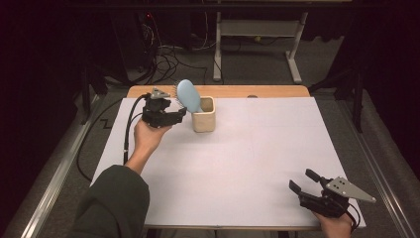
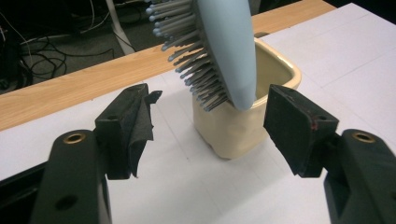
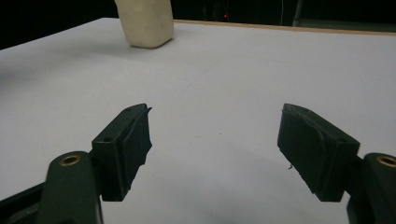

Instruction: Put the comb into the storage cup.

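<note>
White table covering [image 1: 247, 163]: a blue hairbrush [image 1: 189, 95] stands head-up in a cream cup [image 1: 204, 115] just ahead of the left tongs [image 1: 179, 114], jaws apart and empty; right tongs [image 1: 302, 181], well apart, gape empty too

No readable text, label, brand, number or sign anywhere: none on cream cup [image 1: 203, 115], none on blue hairbrush [image 1: 188, 95] standing in cup, none on white table sheet [image 1: 257, 163] around cup.
</note>
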Demonstrator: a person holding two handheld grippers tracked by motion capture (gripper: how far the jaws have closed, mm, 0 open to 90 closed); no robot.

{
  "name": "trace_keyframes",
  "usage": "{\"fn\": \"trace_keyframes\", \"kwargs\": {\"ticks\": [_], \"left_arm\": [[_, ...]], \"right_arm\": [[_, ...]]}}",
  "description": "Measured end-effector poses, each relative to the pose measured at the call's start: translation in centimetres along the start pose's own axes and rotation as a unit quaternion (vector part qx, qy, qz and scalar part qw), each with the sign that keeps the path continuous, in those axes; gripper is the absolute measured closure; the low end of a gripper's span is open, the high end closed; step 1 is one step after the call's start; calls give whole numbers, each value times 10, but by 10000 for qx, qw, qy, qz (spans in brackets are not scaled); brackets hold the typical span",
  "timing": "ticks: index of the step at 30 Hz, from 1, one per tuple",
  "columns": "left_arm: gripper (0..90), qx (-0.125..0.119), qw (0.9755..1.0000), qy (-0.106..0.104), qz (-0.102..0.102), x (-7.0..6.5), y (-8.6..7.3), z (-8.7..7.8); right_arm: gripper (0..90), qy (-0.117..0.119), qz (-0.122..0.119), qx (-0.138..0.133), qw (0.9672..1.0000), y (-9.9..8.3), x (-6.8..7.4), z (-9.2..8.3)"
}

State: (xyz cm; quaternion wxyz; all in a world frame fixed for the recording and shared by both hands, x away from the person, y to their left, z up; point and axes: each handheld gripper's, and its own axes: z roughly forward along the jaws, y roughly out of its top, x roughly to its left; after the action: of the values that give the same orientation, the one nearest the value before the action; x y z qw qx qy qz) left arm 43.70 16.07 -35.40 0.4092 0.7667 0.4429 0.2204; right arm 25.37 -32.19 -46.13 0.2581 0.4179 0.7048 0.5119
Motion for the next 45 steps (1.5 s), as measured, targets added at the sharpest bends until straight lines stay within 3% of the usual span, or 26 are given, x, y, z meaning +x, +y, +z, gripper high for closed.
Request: {"fn": "trace_keyframes", "kwargs": {"ticks": [20, 37, 45], "left_arm": [[329, -166, 9998, -149, -10, 3, -12, -26], [333, -250, 9989, -327, -213, 5, -24, -40], [332, -274, 9991, -300, -96, 6, -28, -47]], "right_arm": [[262, -21, -15, 9, 10000, 1, 0, 0], [262, -9, -25, -6, 10000, 1, 1, 0], [262, -33, -95, 41, 9999, 1, 2, 1]]}}
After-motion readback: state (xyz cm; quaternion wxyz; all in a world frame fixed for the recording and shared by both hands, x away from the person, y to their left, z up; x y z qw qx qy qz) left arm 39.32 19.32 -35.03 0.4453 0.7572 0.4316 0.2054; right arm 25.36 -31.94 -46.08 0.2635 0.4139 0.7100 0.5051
